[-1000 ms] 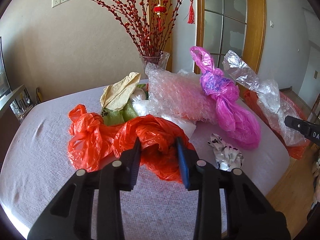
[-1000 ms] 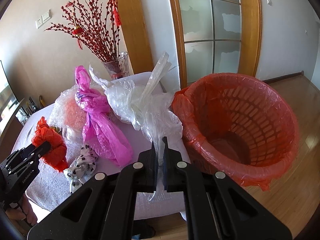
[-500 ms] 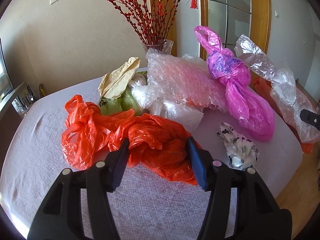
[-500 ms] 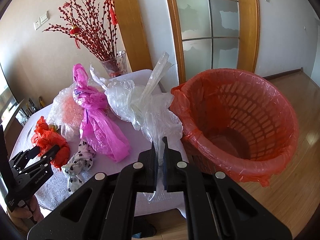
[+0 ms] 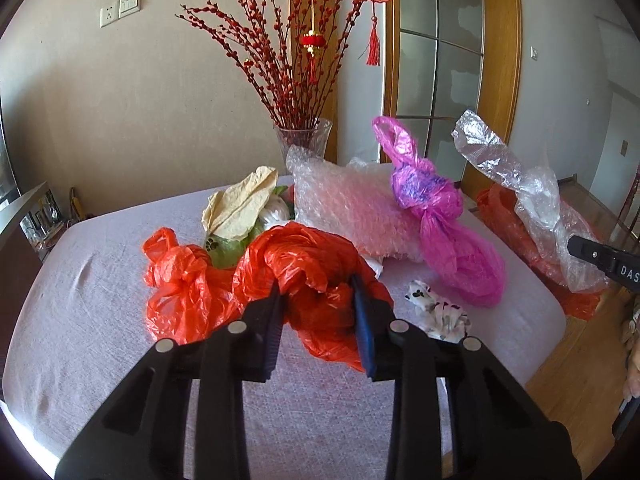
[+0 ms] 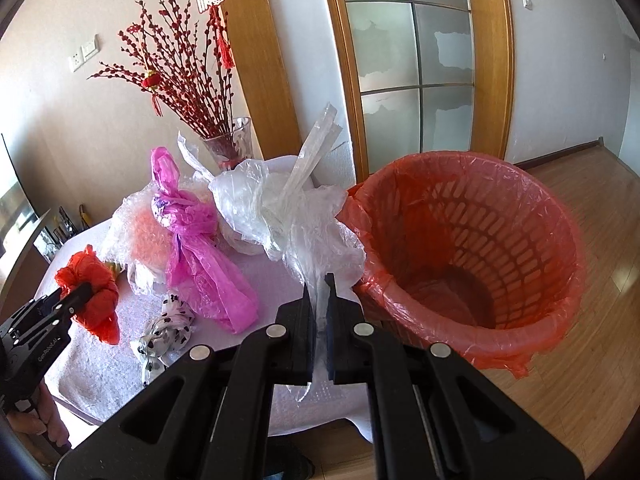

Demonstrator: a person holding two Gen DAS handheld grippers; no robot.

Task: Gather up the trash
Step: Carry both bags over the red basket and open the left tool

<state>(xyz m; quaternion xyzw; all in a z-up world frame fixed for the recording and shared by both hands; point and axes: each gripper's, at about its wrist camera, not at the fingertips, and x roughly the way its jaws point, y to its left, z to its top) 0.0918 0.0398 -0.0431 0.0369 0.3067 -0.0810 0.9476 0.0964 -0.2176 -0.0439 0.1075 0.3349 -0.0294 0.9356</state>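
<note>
My left gripper (image 5: 318, 292) is shut on a crumpled red plastic bag (image 5: 304, 264) and holds part of it lifted above the table; the bag's other end (image 5: 180, 288) rests on the cloth. It shows too in the right wrist view (image 6: 90, 292). My right gripper (image 6: 319, 280) is shut on a clear plastic bag (image 6: 288, 216), held up beside the red lined trash basket (image 6: 472, 264). A magenta bag (image 5: 448, 220), bubble wrap (image 5: 344, 204) and a spotted wrapper (image 5: 436, 312) lie on the table.
The table has a pale cloth (image 5: 100, 320). A glass vase with red branches (image 5: 304, 136) stands at its far edge. A beige paper and green bag (image 5: 236, 216) lie behind the red bag. Wooden floor (image 6: 592, 360) surrounds the basket.
My left gripper closed on the red bag and lifted it a little. My right gripper kept the clear bag and shifted slightly toward the basket.
</note>
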